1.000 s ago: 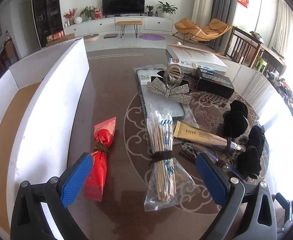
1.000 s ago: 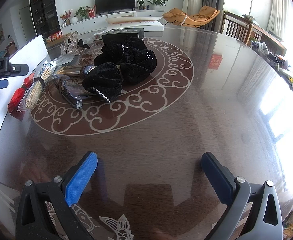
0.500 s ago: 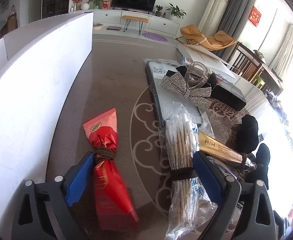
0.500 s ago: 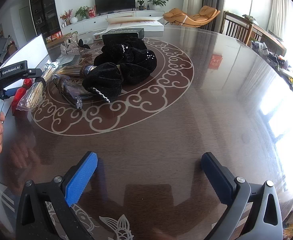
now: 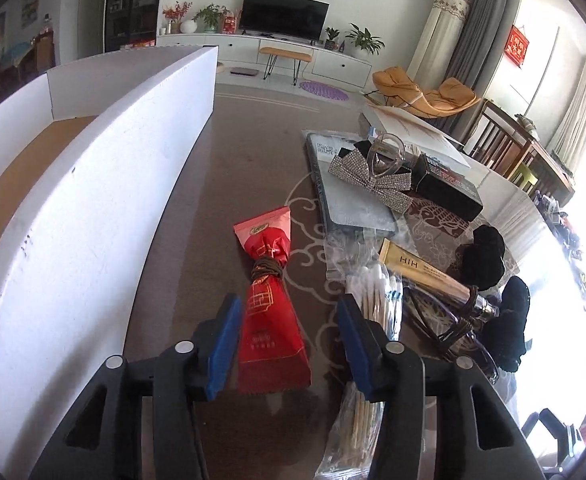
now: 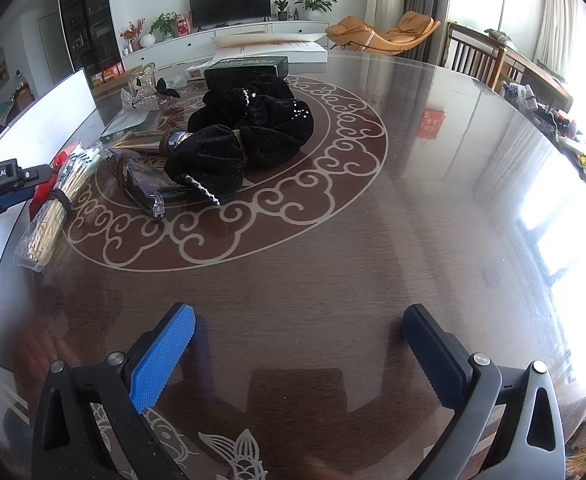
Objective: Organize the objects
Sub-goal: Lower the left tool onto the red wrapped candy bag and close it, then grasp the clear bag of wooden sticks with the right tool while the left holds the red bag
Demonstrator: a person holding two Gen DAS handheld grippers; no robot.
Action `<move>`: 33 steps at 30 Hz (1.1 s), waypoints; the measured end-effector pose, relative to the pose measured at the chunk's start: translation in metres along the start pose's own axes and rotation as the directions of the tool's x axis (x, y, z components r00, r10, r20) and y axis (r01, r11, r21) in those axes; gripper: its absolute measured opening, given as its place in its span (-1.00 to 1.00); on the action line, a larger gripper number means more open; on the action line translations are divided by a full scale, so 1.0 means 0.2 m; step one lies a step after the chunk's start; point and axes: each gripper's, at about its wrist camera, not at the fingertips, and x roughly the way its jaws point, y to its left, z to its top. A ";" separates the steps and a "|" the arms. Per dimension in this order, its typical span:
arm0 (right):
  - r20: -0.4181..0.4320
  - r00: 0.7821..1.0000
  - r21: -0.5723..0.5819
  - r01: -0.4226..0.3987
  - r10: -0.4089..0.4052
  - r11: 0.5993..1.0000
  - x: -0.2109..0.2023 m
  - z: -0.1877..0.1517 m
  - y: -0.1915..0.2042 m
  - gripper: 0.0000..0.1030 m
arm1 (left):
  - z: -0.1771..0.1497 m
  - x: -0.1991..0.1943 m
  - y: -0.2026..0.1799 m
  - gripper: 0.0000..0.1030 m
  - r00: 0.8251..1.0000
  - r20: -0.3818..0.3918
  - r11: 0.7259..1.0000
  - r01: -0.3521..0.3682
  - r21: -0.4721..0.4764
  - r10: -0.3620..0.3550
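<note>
Left tool [image 5: 287, 340] closes around red foil packet [image 5: 271, 312] tied with brown cord.
It has shifted from the cotton-swab bundle [image 5: 373, 300]; pads apparently not yet touching. Right tool [image 6: 299, 354] hangs spread, unmoved.

Home living room: television [image 5: 284, 21], lounge chair [image 5: 421, 92], houseplants [image 5: 365, 40].

The tabletop [image 6: 413, 216] is dark wood under a glossy, mirror-like finish that reflects the room, with a pale scroll pattern inlaid. On it lie a shiny red foil packet [image 5: 271, 308] tied with brown cord, cotton swabs [image 5: 373, 300] in crinkled clear plastic, a metallic gold tube [image 5: 425, 276], soft black velvet scrunchies [image 6: 249, 136] and a glittery rhinestone bow [image 5: 369, 178]. The box [image 5: 93, 200] beside them is matt white cardboard with a brown inside, and each hand-held gripper [image 6: 297, 356] has black plastic arms with ribbed blue rubbery pads [image 6: 165, 356].
</note>
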 end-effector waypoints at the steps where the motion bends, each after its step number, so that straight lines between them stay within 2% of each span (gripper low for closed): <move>1: 0.000 1.000 0.000 0.000 0.000 1.000 0.00 0.00 0.00 1.00 | 0.03 0.01 0.00 0.41 1.000 0.002 1.000 -0.008 -0.013 0.008; 3: 0.000 1.000 0.000 0.000 0.000 1.000 0.00 0.00 0.00 1.00 | 0.07 0.06 0.03 0.46 0.999 -0.005 0.998 -0.042 -0.038 0.042; 5: 0.000 1.000 0.000 0.000 0.000 1.000 0.00 0.00 0.00 1.00 | 0.10 0.14 0.06 0.39 0.998 -0.039 0.996 -0.049 -0.072 0.046; 6: 0.000 1.000 0.000 0.000 0.000 1.000 0.00 0.00 0.00 1.00 | 0.11 0.17 0.07 0.13 0.997 -0.052 0.996 -0.057 -0.076 0.053; 7: 0.000 1.000 0.000 0.000 0.000 1.000 0.00 0.00 0.00 1.00 | 0.11 0.19 0.07 -0.02 0.995 -0.065 0.995 -0.075 -0.065 0.070; 8: 0.000 1.000 0.000 0.000 0.000 1.000 0.00 0.00 0.00 1.00 | 0.11 0.19 0.06 -0.14 0.994 -0.038 0.994 -0.100 -0.034 0.099; 10: 0.000 1.000 0.000 0.000 0.000 1.000 0.00 0.00 0.00 1.00 | 0.10 0.19 0.05 -0.47 0.991 -0.032 0.991 -0.130 0.009 0.130; 11: 0.000 1.000 0.000 0.000 0.000 1.000 0.00 0.00 0.00 1.00 | 0.09 0.18 0.04 -0.54 0.991 -0.026 0.991 -0.134 0.023 0.134; 14: 0.000 1.000 0.000 0.000 0.000 1.000 0.00 0.00 0.00 1.00 | -0.02 0.10 0.03 -0.55 0.991 -0.023 0.989 -0.128 0.075 0.130; 20: 0.000 1.000 0.000 0.000 0.000 1.000 0.00 0.00 0.00 1.00 | -0.43 -0.21 -0.04 -0.55 0.995 -0.028 0.977 -0.091 0.195 0.099; 24: 0.000 1.000 0.000 0.000 0.000 1.000 0.00 0.00 0.00 1.00 | -0.63 -0.35 -0.09 -0.55 0.997 -0.035 0.962 -0.060 0.265 0.072; 33: 0.000 1.000 -0.001 0.000 0.000 1.000 0.00 0.00 0.00 1.00 | -0.66 -0.38 -0.10 -0.55 0.998 -0.042 0.957 -0.041 0.286 0.056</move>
